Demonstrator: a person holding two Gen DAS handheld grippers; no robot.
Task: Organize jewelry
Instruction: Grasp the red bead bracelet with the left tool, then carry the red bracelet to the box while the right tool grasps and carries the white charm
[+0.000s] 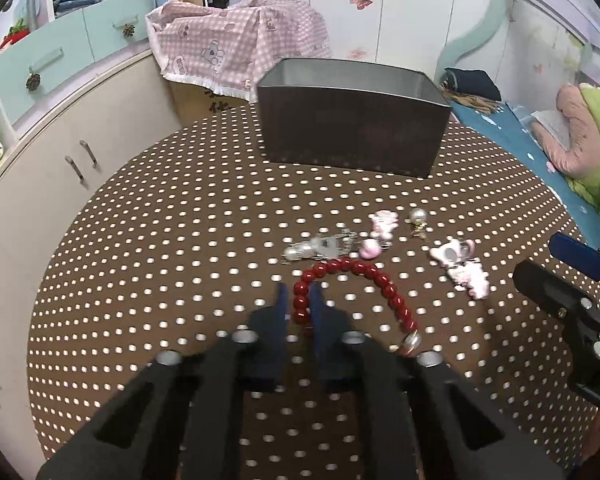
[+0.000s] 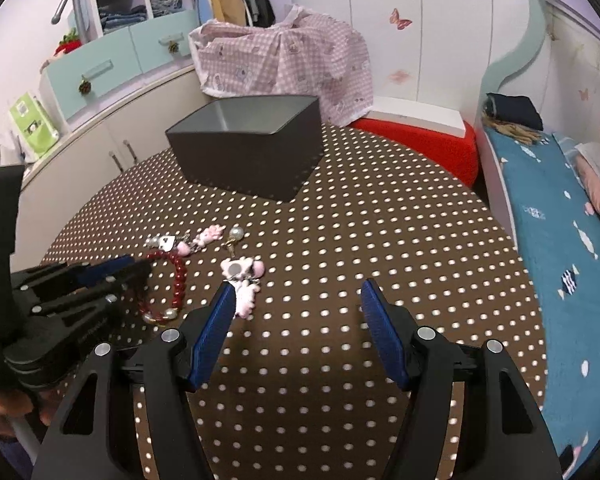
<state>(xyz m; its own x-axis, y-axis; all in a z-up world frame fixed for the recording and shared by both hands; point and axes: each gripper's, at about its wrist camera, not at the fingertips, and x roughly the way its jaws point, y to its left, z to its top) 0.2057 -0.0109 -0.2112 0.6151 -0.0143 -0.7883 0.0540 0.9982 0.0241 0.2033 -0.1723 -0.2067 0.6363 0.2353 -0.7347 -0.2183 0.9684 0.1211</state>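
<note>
Two grippers are seen over a round table (image 1: 140, 240) covered in brown cloth with white dots. The left gripper (image 1: 300, 300) is clamped on a red bead bracelet (image 1: 364, 276), its blue pads pressed against the beads at the loop's left side. The bracelet is laid in an arch on the cloth toward the table's near edge; its long axis is run from the held beads toward the near right, where a metallic clasp end (image 1: 410, 342) is found. From the right wrist view the same bracelet (image 2: 178, 276) is seen as a loop just left of the right gripper (image 2: 296, 292), whose fingers are spread wide apart with nothing between them, over bare cloth.

Just beyond the bracelet, a silver and pearl piece (image 1: 320, 246) is stretched sideways, with a small pink charm (image 1: 382, 224) and a pearl drop (image 1: 417, 220) set to its right. A larger pink charm cluster (image 1: 462, 266) is placed right of the bracelet, close to the left fingertip of the right gripper. A dark open box (image 1: 352, 120) is set toward the table's far edge, well apart from the jewelry.
</note>
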